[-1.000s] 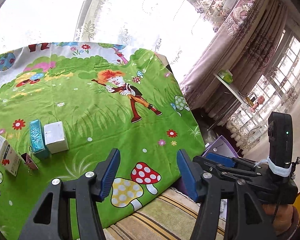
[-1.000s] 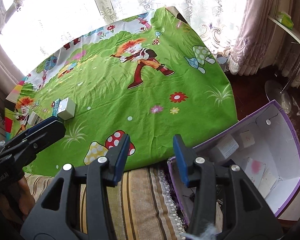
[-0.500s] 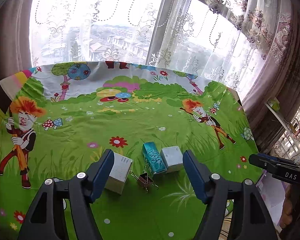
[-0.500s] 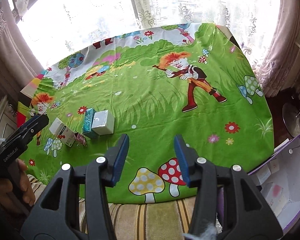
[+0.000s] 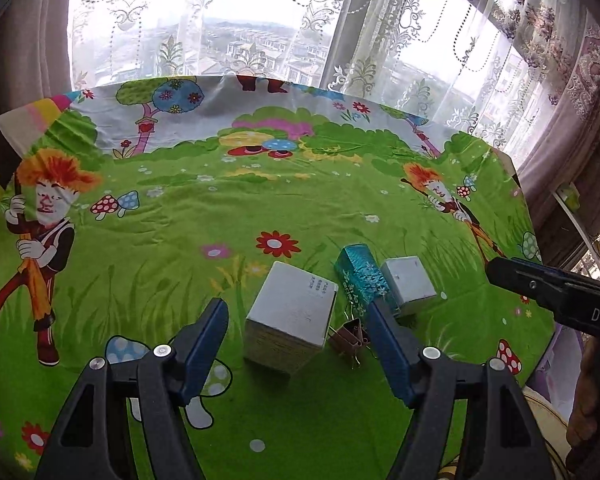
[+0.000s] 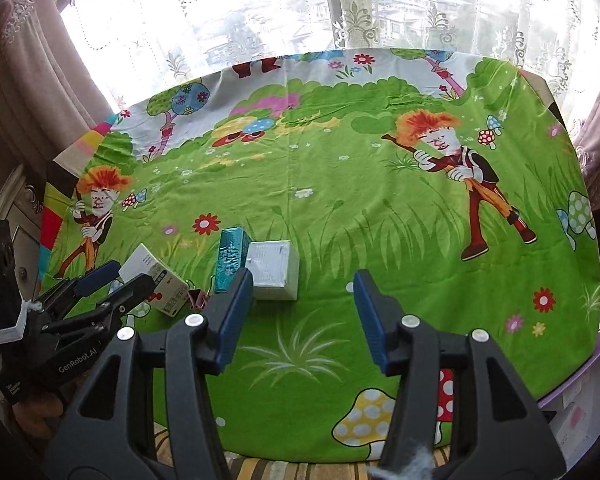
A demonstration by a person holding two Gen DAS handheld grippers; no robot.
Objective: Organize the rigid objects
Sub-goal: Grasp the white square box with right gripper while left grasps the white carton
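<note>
A: We start with the cluster on the green cartoon cloth (image 5: 300, 420). The white printed box (image 5: 290, 316) lies nearest us, a brown binder clip (image 5: 350, 338) just beside its right corner, then the teal box (image 5: 360, 276) and the small white cube box (image 5: 408, 284) side by side, seemingly touching.

B: In the right wrist view we see the same row: printed box (image 6: 156, 280), clip (image 6: 198, 300), teal box (image 6: 231, 258), white cube box (image 6: 272, 268). They are grouped near the front left of the cloth, so we judge none has been sorted yet.

A: Our left gripper (image 5: 296, 352) hangs over the printed box with its fingers spread to either side of it. The pads do not press on it; nothing is grasped.

B: That wide spread fits the box's breadth, we think, so the printed box looks like the left hand's target.

A: Our right gripper (image 6: 302, 316) is empty too, jaws opening, with only bare cloth between them. The cube box sits just past its left finger.

B: So we judge it must shift left to take the cube or the teal box.

A: At the right edge, a purple-rimmed box (image 6: 572, 396) sits below the cloth's edge, likely where things go.
</note>
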